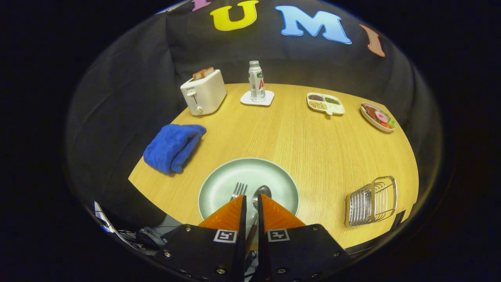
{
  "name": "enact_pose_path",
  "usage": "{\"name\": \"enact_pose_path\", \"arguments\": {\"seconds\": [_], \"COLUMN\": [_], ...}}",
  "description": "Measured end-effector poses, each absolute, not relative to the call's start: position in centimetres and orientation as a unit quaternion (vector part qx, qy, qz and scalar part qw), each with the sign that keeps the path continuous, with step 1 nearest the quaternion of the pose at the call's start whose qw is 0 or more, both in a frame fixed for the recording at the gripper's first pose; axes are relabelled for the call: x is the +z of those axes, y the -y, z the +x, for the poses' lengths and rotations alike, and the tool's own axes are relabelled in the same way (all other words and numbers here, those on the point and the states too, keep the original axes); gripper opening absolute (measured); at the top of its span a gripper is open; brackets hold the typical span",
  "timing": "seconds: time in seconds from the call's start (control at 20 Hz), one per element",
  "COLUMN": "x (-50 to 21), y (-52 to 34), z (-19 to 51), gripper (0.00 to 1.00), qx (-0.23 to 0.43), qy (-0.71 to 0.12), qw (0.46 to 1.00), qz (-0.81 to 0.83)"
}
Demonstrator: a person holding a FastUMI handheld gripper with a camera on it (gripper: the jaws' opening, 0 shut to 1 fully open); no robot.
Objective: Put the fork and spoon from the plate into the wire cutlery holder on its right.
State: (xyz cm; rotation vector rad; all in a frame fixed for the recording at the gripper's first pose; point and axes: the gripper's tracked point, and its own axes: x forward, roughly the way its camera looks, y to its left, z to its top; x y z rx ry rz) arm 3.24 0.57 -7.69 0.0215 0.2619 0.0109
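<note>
A pale green plate (pixel 219 188) lies on the wooden table, just ahead of my fingers. On it, a metal fork (pixel 239 190) shows its tines beside the left fingertip; its handle is hidden behind that finger. A metal spoon (pixel 261 192) lies right of the fork, bowl pointing away, and its handle runs back through the narrow gap between my fingers. My gripper (pixel 253 200) is closed to that narrow gap over the plate's near half, both fingers against the spoon's handle. The wire cutlery holder (pixel 372 201) stands right of the plate, near the table's edge.
A folded blue cloth (pixel 173 147) lies left of the plate. At the back stand a white toaster (pixel 203 93), a bottle (pixel 256 81) on a white coaster, a divided snack tray (pixel 325 103) and a dish of food (pixel 378 116). Bare wood separates plate and holder.
</note>
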Motion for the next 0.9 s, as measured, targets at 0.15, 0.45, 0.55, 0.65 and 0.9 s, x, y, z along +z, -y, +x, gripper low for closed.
{"name": "enact_pose_path", "arguments": {"seconds": [0.15, 0.45, 0.55, 0.65, 0.9], "x": [-10.2, -13.4, -14.1, -14.7, -16.0], "y": [-0.7, -0.6, -0.5, -0.5, -0.5], "z": [3.7, 4.2, 4.2, 4.4, 4.6], "gripper": [0.14, 0.14, 0.14, 0.14, 0.16], "qx": [0.007, 0.0, -0.001, 0.0, 0.001], "qy": [-0.174, -0.234, -0.246, -0.257, -0.303], "qw": [0.984, 0.971, 0.968, 0.964, 0.95], "qz": [0.024, 0.05, 0.056, 0.061, 0.078]}}
